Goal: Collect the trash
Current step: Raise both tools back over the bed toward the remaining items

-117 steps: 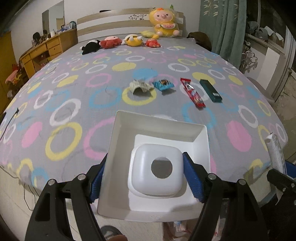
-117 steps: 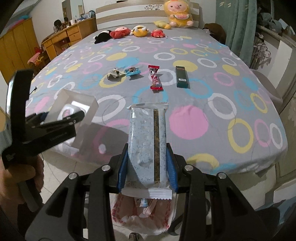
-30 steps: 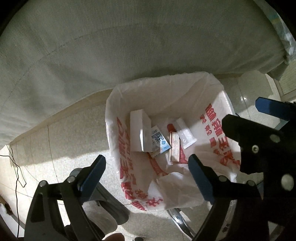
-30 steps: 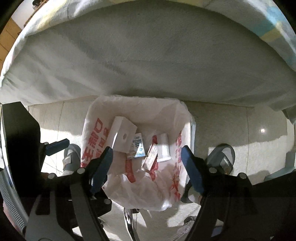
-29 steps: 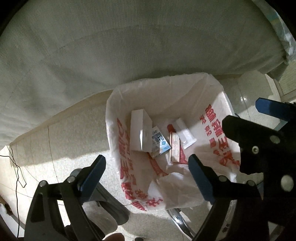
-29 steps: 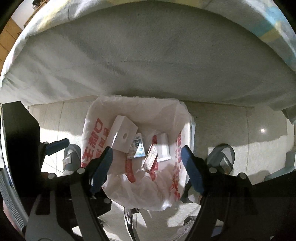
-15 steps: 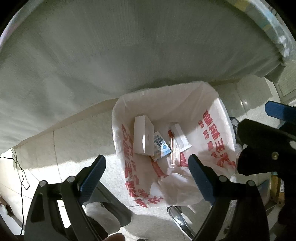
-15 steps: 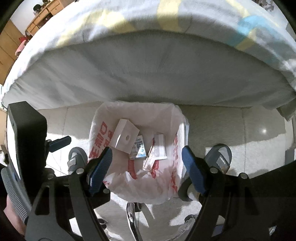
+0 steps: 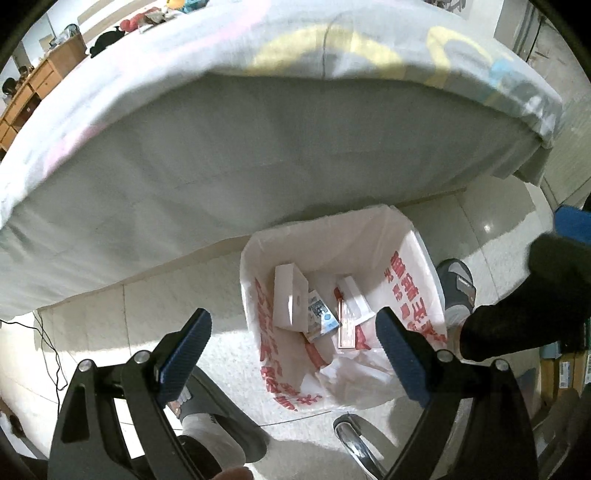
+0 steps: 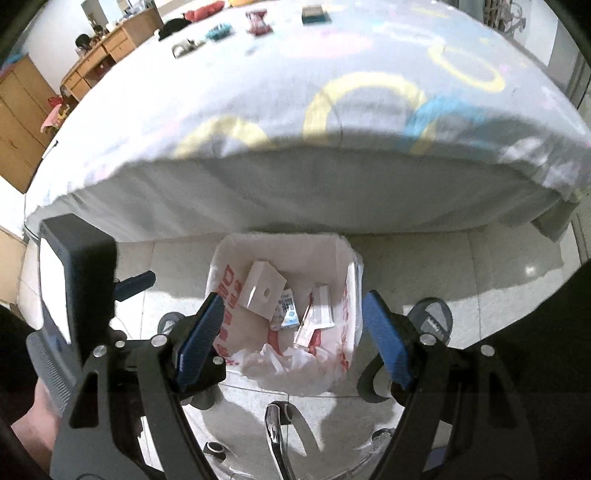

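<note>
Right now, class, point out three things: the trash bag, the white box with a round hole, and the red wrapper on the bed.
trash bag (image 10: 347,302): right wrist view, right wall.
white box (image 10: 264,293): right wrist view, holed face.
red wrapper (image 10: 258,23): right wrist view, its middle.

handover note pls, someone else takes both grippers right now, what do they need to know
Left gripper and right gripper: both open, holding nothing, above the trash bag on the floor at the foot of the bed.
Done: white box, small carton and wrappers lie in the bag.
Left: four pieces on the bed: crumpled wrapper, blue wrapper, red wrapper, dark box.
</note>
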The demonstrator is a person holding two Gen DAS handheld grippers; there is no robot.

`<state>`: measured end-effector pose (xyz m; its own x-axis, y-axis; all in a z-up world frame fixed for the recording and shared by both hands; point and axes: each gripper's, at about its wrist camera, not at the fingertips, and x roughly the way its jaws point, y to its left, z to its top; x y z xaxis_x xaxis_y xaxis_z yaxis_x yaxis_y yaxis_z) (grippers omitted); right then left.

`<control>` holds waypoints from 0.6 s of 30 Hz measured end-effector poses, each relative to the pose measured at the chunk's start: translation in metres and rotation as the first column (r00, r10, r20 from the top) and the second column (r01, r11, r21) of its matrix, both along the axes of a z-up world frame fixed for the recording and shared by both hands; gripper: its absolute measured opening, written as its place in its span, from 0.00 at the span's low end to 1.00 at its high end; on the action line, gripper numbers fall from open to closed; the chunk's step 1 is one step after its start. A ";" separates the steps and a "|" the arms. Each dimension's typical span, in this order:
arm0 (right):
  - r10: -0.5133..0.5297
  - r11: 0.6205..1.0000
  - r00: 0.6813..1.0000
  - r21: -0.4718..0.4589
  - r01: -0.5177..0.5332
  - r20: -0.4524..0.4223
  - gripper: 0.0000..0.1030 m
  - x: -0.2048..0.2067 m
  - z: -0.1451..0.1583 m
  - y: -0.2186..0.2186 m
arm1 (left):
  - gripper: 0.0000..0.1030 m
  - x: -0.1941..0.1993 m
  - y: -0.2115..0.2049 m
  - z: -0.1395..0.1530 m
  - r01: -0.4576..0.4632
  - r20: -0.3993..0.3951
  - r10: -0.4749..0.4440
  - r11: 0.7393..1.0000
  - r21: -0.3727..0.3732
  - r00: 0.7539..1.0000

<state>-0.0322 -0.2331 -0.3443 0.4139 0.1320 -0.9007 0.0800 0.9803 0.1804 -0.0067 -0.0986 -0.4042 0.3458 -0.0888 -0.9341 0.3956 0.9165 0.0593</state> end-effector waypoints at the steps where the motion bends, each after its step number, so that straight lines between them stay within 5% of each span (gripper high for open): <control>1: 0.002 1.000 1.000 -0.002 -0.002 0.012 0.74 -0.002 0.007 0.000 | 0.86 -0.001 0.001 0.004 -0.004 0.006 0.004 1.000 -0.006 1.000; 18: 0.112 0.993 0.961 -0.060 -0.100 0.254 0.79 -0.042 0.140 0.016 | 0.86 -0.026 0.033 0.086 -0.200 0.082 0.226 0.950 -0.241 0.971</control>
